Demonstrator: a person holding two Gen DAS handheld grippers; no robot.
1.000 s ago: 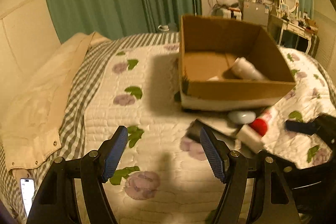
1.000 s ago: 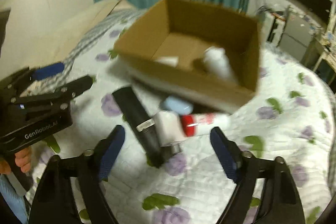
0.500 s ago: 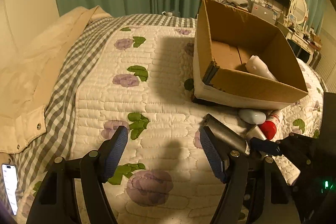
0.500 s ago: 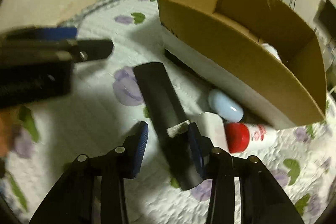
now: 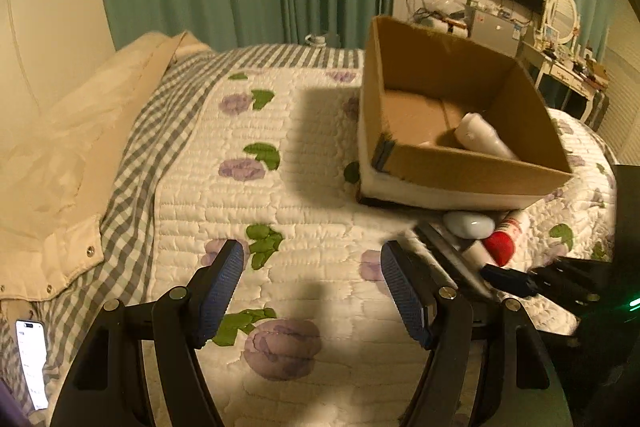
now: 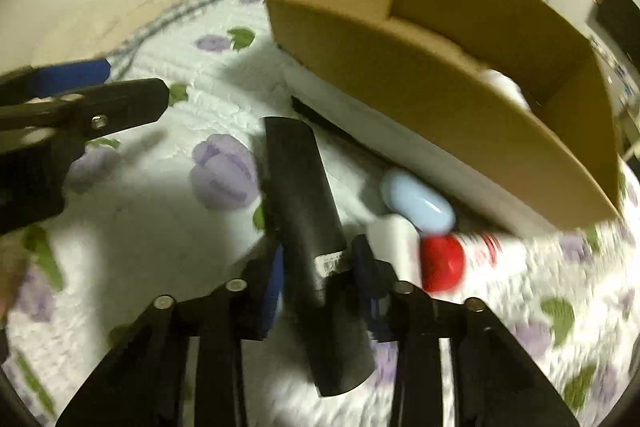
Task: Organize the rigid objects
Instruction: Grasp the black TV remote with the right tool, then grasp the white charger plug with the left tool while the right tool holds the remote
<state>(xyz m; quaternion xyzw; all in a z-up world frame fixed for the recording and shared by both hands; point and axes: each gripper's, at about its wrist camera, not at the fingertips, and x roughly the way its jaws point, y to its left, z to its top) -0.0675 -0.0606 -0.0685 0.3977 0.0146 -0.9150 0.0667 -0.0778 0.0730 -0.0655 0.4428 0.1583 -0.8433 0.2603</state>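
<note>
Since the earlier frames the right gripper [image 6: 318, 265] has been brought down over the black tube [image 6: 308, 223], and its fingers have just been closing; the tube is now clamped between the blue pads, gripped near a small label band about midway along its length. Left gripper [image 5: 312, 291] is held above the quilted bed [image 5: 240, 211] with fingers wide and nothing between them.

Position of the tube: lying on the bed just in front of the cardboard box [image 6: 440, 79], its far end pointing toward the box's near left corner. To its right, close together, a pale blue oval case [image 6: 418, 205] and a white bottle with a red cap [image 6: 440, 261] are seen. One white bottle [image 5: 482, 141] is already inside the box.

Handling, as judged: the tube looks stiff and smooth-sided, probably light; a round matte body could roll or pivot in a two-pad grip. The hold near mid-length is judged sensible for balance. The soft quilt gives little support, so a lift straight up before travel toward the box is advised. Right-wrist view is blurred at the edges; finer contact detail cannot be confirmed
</note>
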